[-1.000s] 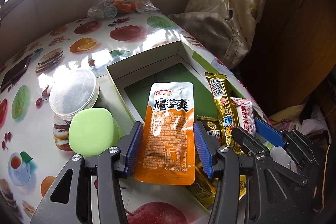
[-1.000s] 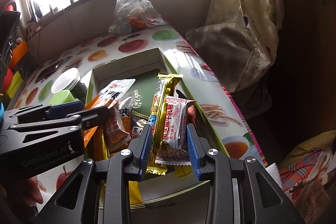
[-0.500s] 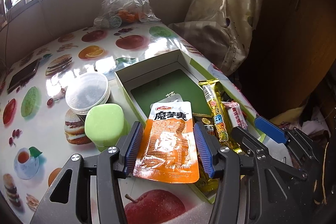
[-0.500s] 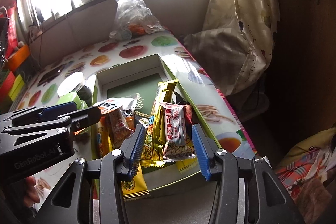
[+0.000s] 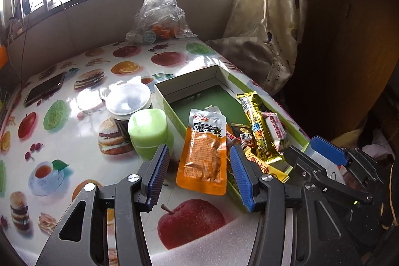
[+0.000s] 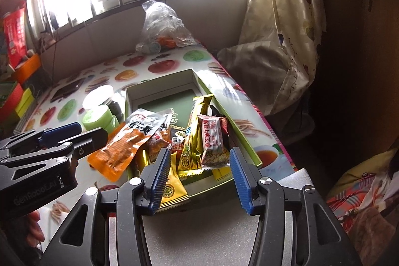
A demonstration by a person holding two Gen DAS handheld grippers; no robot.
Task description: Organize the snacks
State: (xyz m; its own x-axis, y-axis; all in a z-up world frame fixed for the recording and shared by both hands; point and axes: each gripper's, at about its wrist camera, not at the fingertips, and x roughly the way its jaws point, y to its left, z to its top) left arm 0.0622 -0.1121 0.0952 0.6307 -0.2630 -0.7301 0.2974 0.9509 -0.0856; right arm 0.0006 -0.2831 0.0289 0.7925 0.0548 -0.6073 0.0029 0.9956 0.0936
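The orange snack packet lies draped over the near-left rim of the open green box, its lower end on the fruit-print tablecloth. It sits beyond and between the left gripper fingers, whose blue pads stand apart on either side and do not press it. In the box, to the right, a gold bar and a white-and-red packet rest atop other wrappers. They lie just beyond the right gripper, whose jaws are opening, nothing pinched between them. Just left of the box stand a green lidded tub and a clear-lidded jar. Far back near the window lies a clear plastic bag; a phone lies far left.
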